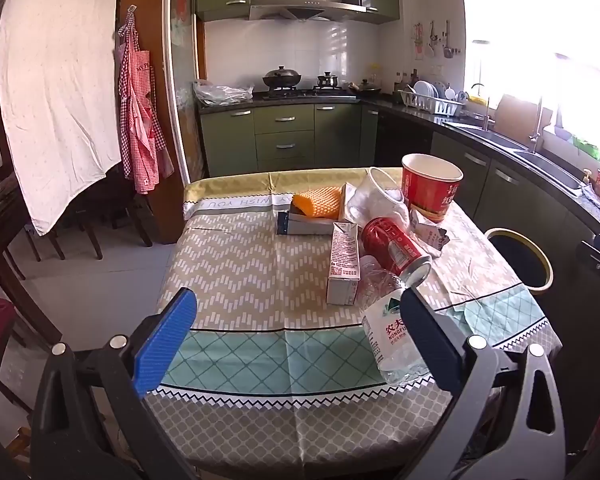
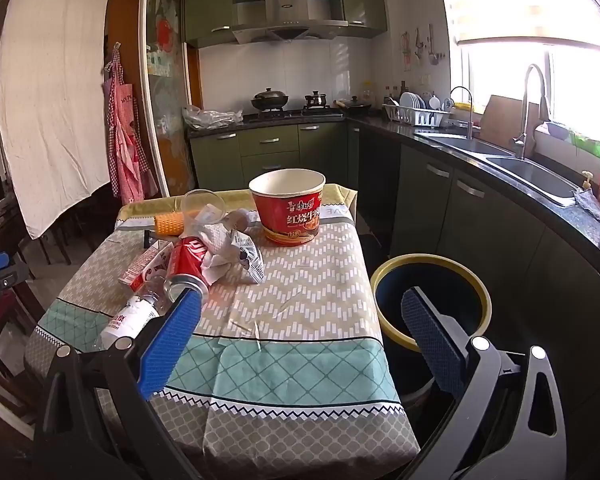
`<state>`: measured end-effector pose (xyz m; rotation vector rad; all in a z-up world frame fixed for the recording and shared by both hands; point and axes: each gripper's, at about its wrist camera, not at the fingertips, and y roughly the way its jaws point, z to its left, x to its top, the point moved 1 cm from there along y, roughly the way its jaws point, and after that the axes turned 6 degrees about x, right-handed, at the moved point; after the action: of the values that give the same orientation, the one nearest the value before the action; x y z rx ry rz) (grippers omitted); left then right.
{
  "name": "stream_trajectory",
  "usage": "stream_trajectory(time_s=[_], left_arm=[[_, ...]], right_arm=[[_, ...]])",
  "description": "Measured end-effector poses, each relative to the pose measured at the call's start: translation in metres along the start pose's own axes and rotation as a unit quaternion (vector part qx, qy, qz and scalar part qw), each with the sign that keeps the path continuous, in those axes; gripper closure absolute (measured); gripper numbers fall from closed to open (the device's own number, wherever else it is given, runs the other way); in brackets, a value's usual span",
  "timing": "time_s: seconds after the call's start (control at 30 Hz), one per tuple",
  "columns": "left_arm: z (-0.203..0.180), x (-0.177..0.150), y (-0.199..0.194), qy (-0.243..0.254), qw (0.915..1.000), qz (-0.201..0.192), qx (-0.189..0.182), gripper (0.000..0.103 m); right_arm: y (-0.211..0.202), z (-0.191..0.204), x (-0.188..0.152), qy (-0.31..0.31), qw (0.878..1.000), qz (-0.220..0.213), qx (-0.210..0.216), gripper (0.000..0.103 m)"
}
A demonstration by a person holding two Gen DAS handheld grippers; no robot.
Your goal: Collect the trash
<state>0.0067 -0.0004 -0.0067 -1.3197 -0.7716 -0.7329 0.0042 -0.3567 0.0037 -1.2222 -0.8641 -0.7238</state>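
Trash lies on a patterned tablecloth (image 1: pixel 236 272): a red noodle cup (image 1: pixel 430 186) (image 2: pixel 288 206) upright, a red soda can (image 1: pixel 396 250) (image 2: pixel 188 266) on its side, a small carton (image 1: pixel 343 266) (image 2: pixel 146 266), a clear water bottle (image 1: pixel 384 320) (image 2: pixel 134 314) lying down, a clear plastic cup (image 1: pixel 374 196) (image 2: pixel 202 202), crumpled wrappers (image 2: pixel 232 248) and an orange sponge-like piece (image 1: pixel 318 202). A dark bin with a yellow rim (image 2: pixel 432 300) (image 1: pixel 520 260) stands right of the table. My left gripper (image 1: pixel 296 336) is open above the near table edge, its right finger beside the bottle. My right gripper (image 2: pixel 300 340) is open and empty, straddling the table's right edge and the bin.
A kitchen counter with a sink (image 2: pixel 532 172) and dish rack (image 2: pixel 416 114) runs along the right. A stove with pots (image 1: pixel 300 80) is at the back. A white sheet (image 1: pixel 60 80) and an apron (image 1: pixel 138 112) hang at left, with wooden chairs (image 1: pixel 40 232) below.
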Motion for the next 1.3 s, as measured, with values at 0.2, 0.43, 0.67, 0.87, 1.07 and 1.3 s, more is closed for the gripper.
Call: stream_trajectory(time_s=[0.2, 0.43, 0.67, 0.87, 1.07, 1.3], left_arm=[[-0.0063, -0.0049, 0.0028, 0.004, 1.0, 0.004, -0.001, 0.006], [-0.0061, -0.0053, 0.0024, 0.006, 1.0, 0.005, -0.002, 0.006], [-0.0058, -0.0052, 0.0026, 0.006, 1.0, 0.006, -0.002, 0.006], [-0.005, -0.0062, 0.003, 0.005, 1.0, 0.008, -0.003, 0.006], [-0.0051, -0.006, 0.0029, 0.005, 1.0, 0.007, -0.003, 0.006], [-0.0047, -0.0062, 0.0027, 0.006, 0.9999, 0.009, -0.003, 0.006]], right_arm=[[0.0005, 0.0001, 0.0002, 0.0, 1.0, 0.001, 0.0, 0.004], [0.0008, 0.0008, 0.001, 0.001, 1.0, 0.001, 0.001, 0.004], [0.0032, 0.0019, 0.0002, 0.001, 1.0, 0.002, 0.0, 0.004], [0.0036, 0.002, -0.0005, 0.0, 1.0, 0.002, 0.001, 0.004], [0.0035, 0.0015, 0.0001, 0.001, 1.0, 0.002, 0.002, 0.004], [0.0041, 0.0029, -0.0026, 0.001, 1.0, 0.003, 0.001, 0.004]])
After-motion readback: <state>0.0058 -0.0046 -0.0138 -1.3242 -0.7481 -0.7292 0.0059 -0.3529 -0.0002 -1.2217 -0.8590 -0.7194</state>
